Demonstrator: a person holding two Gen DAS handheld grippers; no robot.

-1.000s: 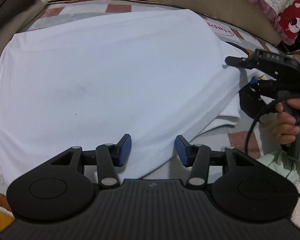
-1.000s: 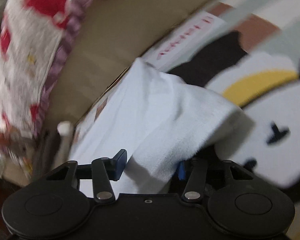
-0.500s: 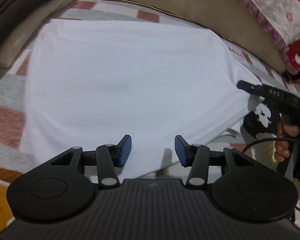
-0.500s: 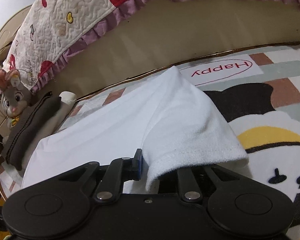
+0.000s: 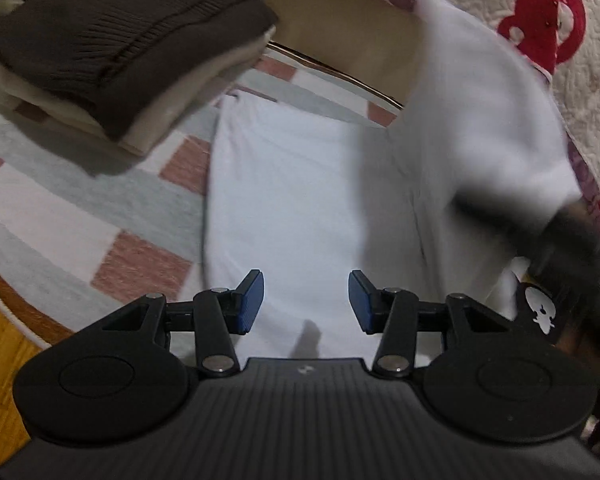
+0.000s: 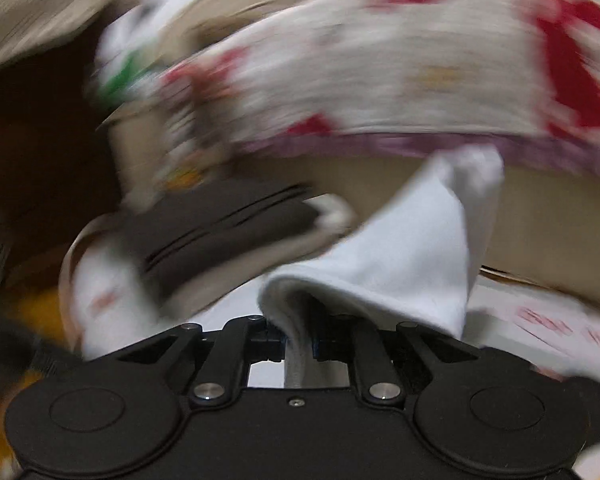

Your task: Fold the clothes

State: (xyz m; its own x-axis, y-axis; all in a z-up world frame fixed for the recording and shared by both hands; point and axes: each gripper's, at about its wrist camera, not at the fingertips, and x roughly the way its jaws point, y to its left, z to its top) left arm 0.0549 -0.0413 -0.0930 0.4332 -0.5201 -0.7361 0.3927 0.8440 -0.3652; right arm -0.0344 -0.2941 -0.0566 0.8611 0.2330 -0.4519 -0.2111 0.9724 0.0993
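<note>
A white garment (image 5: 300, 200) lies spread on a patterned mat in the left wrist view. Its right side is lifted in a blurred fold (image 5: 480, 112). My left gripper (image 5: 306, 302) hovers over the garment's near edge, open, with nothing between its blue pads. My right gripper (image 6: 298, 342) is shut on a bunched edge of the white garment (image 6: 404, 256), which rises in a peak ahead of it. The right gripper's dark body shows as a blur (image 5: 568, 236) at the right of the left wrist view.
A folded pile with a dark brown knit (image 5: 112, 40) on top sits at the back left, also seen as the brown knit (image 6: 220, 232). A quilted cover with red bears (image 5: 548, 28) hangs over a beige base behind the mat. Wooden floor (image 5: 0, 352) borders the mat on the left.
My right gripper has swept the held garment edge up and leftward over the garment, now motion-blurred. My left gripper has swung left, bringing the folded pile into view, and stayed open.
</note>
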